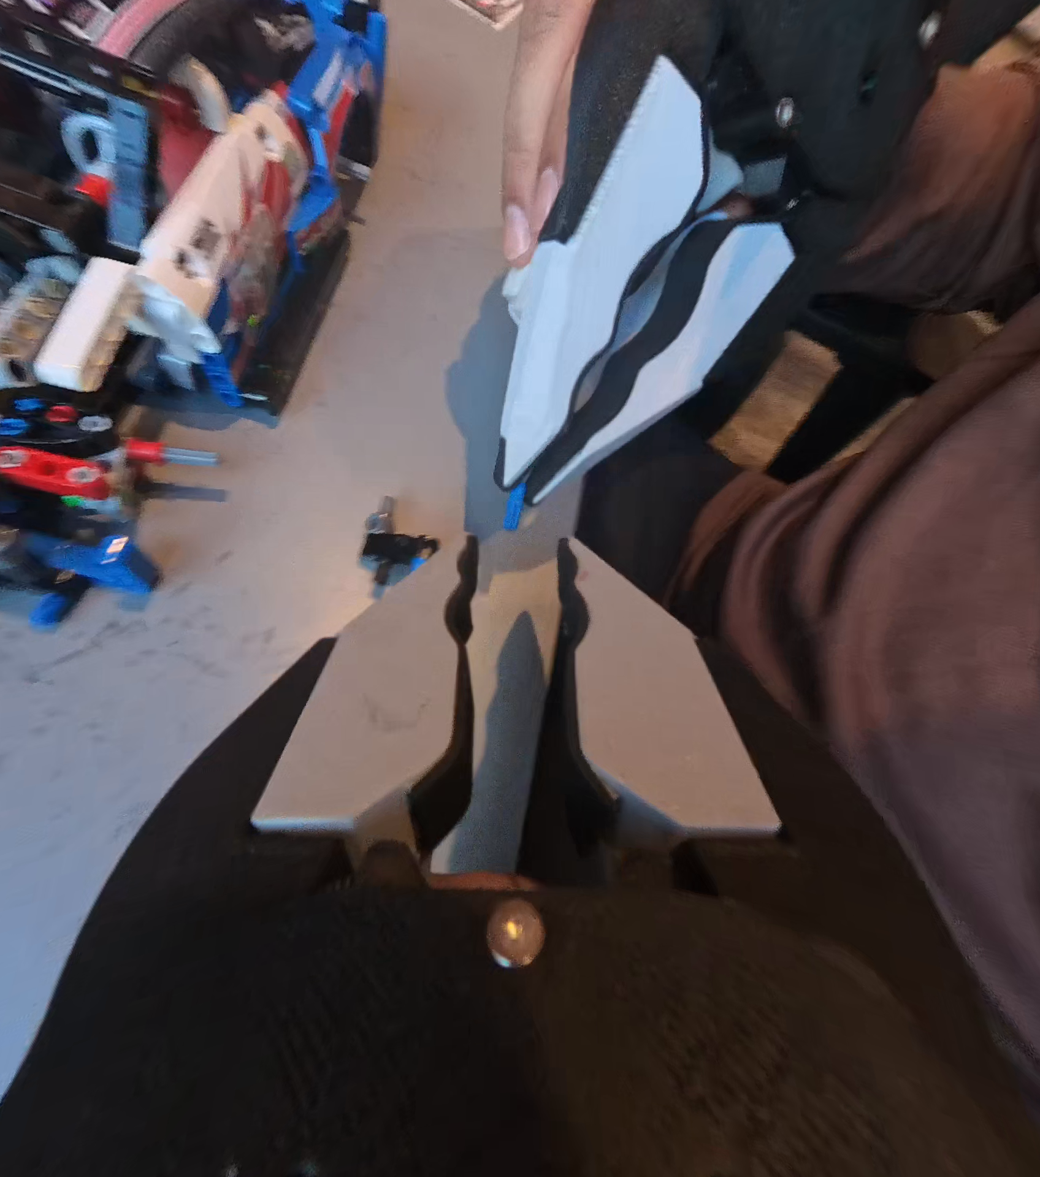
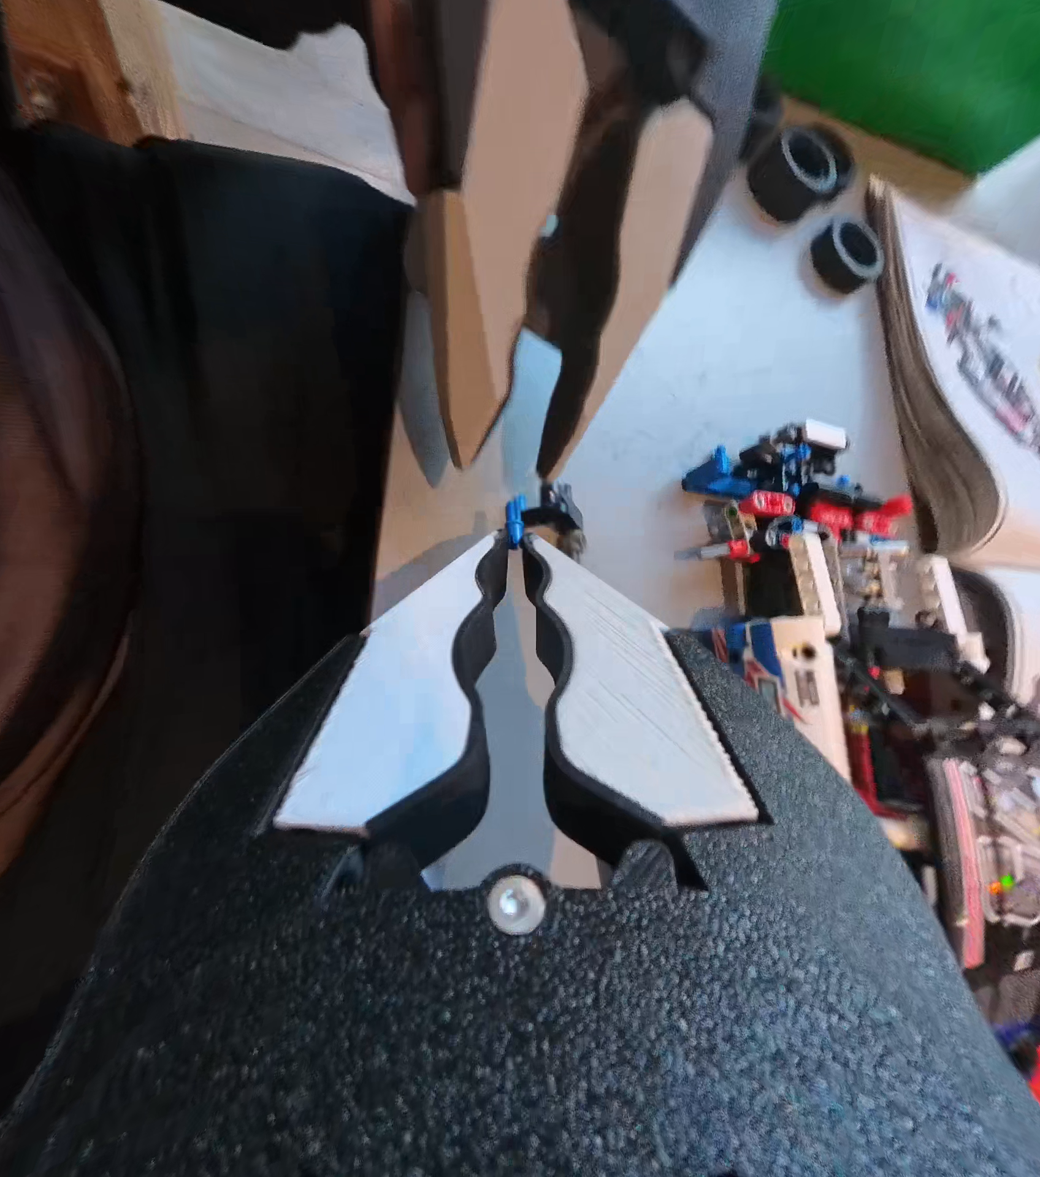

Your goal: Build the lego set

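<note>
My right gripper (image 2: pixel 513 541) is shut on a small blue Lego pin (image 2: pixel 512 525), which sticks out past its tips. A small black Lego piece (image 2: pixel 559 506) lies on the white table just beyond the pin. My left gripper (image 1: pixel 517 551) is open and empty, a little above the table. The black piece (image 1: pixel 396 551) lies just left of its tips. The right gripper (image 1: pixel 514 490) comes in from above with the blue pin (image 1: pixel 514 509) pointing down at the left gripper's tips. In the right wrist view, the left gripper (image 2: pixel 508 465) faces mine tip to tip.
A partly built red, blue, white and black Lego model (image 2: pixel 791 509) stands to the right, and also shows in the left wrist view (image 1: pixel 52 471). Two black tyres (image 2: pixel 801 165) and an instruction booklet (image 2: pixel 982 356) lie behind it. A brown sleeve (image 1: pixel 919 605) fills the right side. Only a small space, under 4 cm, lies between the two pairs of fingers.
</note>
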`<action>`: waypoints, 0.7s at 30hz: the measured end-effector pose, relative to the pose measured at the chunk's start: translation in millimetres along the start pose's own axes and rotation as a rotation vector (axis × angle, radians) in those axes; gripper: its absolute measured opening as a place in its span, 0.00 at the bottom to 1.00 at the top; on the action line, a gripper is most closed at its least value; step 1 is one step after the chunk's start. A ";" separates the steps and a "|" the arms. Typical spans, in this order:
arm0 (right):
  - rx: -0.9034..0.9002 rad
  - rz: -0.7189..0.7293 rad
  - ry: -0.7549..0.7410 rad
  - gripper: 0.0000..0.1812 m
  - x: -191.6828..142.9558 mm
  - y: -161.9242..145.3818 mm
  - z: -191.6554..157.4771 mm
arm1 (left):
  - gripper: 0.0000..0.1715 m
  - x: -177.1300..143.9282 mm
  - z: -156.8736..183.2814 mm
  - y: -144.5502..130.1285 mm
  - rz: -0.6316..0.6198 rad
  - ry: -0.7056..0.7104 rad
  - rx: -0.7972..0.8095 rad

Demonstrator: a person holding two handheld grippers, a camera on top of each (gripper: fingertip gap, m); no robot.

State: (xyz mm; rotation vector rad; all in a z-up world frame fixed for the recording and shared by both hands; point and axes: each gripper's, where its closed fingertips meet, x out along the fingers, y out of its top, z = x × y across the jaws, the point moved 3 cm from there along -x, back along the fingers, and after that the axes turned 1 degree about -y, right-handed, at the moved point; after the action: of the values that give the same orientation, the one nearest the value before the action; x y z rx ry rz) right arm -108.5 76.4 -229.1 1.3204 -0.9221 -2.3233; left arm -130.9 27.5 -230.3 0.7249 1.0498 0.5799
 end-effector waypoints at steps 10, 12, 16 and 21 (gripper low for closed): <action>0.233 -0.018 0.060 0.02 12.0 -18.0 10.5 | 0.30 8.0 -29.9 -13.4 -0.158 0.160 0.054; 0.230 -0.015 0.060 0.02 12.9 -17.7 9.6 | 0.30 5.8 -30.6 -10.4 -0.158 0.095 0.023; 0.242 0.004 0.072 0.02 14.2 -16.8 8.2 | 0.27 0.4 -36.3 -2.3 -0.160 -0.050 -0.015; 0.274 0.033 0.084 0.02 14.7 -13.3 8.9 | 0.27 -0.1 -46.5 -2.5 -0.255 -0.187 -0.014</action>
State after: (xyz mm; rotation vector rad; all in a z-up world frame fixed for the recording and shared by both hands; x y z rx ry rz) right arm -123.2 81.5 -244.2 1.4808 -1.2589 -2.1558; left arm -173.3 37.5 -246.7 0.6089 0.9448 0.2931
